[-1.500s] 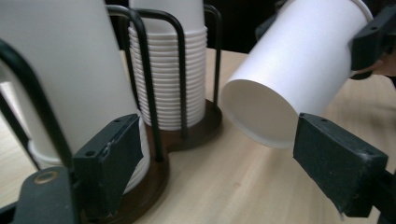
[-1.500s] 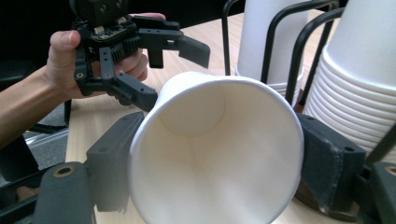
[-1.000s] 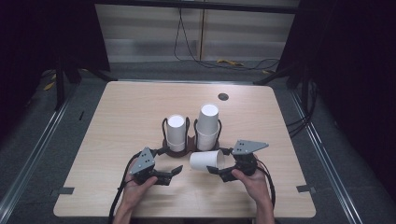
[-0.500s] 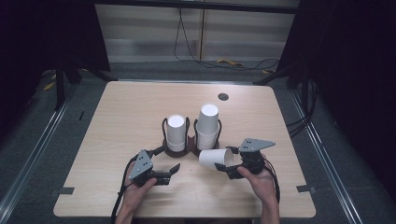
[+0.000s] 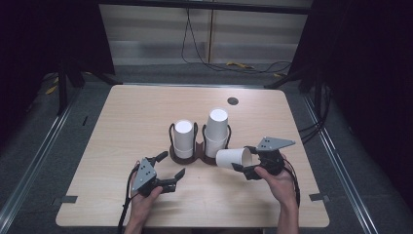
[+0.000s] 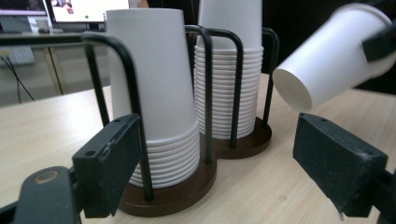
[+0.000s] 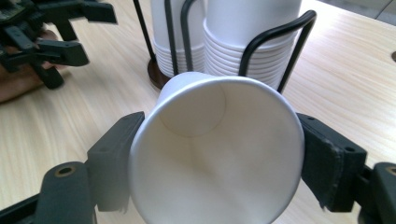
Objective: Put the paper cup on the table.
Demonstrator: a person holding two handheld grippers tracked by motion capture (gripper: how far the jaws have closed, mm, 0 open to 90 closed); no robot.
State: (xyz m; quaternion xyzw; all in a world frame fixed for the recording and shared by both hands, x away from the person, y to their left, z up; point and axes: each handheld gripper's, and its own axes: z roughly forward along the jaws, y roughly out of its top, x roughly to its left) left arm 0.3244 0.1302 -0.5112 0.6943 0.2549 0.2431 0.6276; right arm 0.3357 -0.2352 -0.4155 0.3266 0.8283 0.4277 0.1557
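Note:
A brown two-well cup rack [image 5: 193, 157] with black wire loops stands mid-table. It holds a short stack of upside-down white paper cups [image 5: 183, 138] and a taller stack [image 5: 217, 129]. My right gripper [image 5: 245, 163] is shut on a single white cup [image 5: 231, 158], held on its side just right of the rack, its bottom toward the rack. In the right gripper view both pads press the cup's rim [image 7: 212, 140]. My left gripper [image 5: 171, 165] stands open just in front of the rack, nothing between its jaws; in its view the short stack [image 6: 154, 88] is close ahead.
A dark round grommet [image 5: 233, 101] sits near the table's far edge. The table's front edge [image 5: 195, 225] lies close behind both hands. Beyond the table, cables [image 5: 234, 64] trail over a dark floor, and metal rails run along both sides.
My right gripper has carried the single cup to the right and slightly up, away from the rack. The left gripper has stayed put.

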